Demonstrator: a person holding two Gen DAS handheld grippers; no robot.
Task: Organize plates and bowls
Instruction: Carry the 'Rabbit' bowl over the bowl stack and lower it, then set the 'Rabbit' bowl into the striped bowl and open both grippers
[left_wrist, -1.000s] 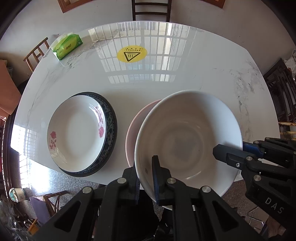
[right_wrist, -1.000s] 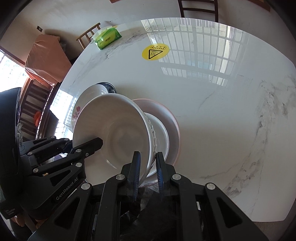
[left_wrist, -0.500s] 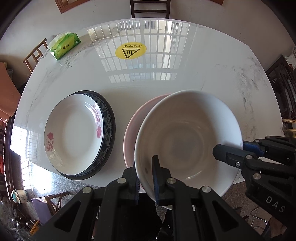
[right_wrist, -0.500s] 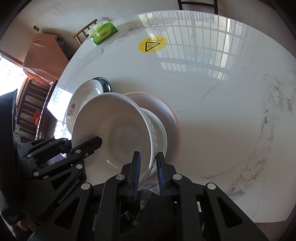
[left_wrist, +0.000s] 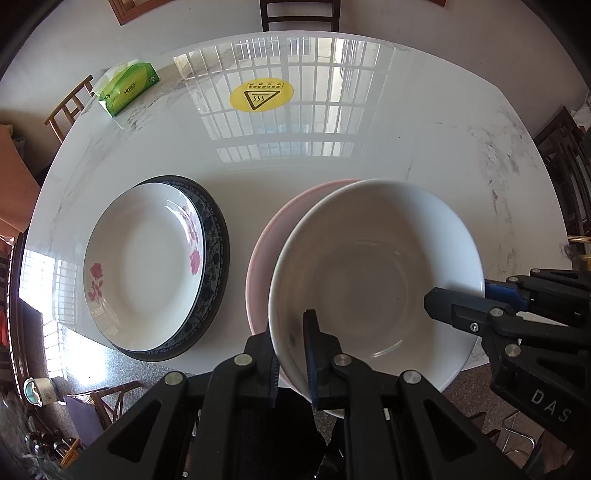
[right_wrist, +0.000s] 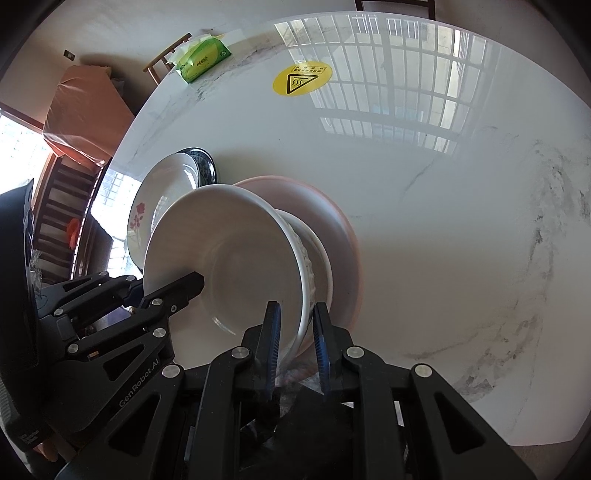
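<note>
a glossy white bowl (left_wrist: 373, 280), round and smooth inside, is held between the two claws above the near edge of the table (left_wrist: 369, 147). the left claw (left_wrist: 291, 354) is clamped on the bowl's near-left rim, one black finger outside the wall and the blue-padded finger inside. the right claw (right_wrist: 295, 343) grips the rim from the opposite side, its ribbed blue pads either side of the thin wall; in the left view it shows as a black frame (left_wrist: 480, 314) touching the bowl's right rim. in the right view the bowl's outer wall shows a raised, embossed pattern (right_wrist: 308, 258) under the lip, and the bowl sits tilted.

just under and behind the bowl lies a pale pink plate (left_wrist: 273, 236), wide and shallow with a matte look, mostly covered by the bowl; whether the bowl's foot touches it i cannot tell.

to the left, apart from the pink plate, a white plate (left_wrist: 144, 258) with red flower prints rests on a dark blue patterned plate (left_wrist: 218, 243), the pair hanging slightly over the near table edge.

the table is polished white marble with grey veins, mirroring a barred window. a round yellow sticker (left_wrist: 261, 94) with a heat triangle sits near the far middle, and a green tissue pack (left_wrist: 129, 88) lies at the far left edge. a dark wooden chair (left_wrist: 300, 14) stands beyond the table.
</note>
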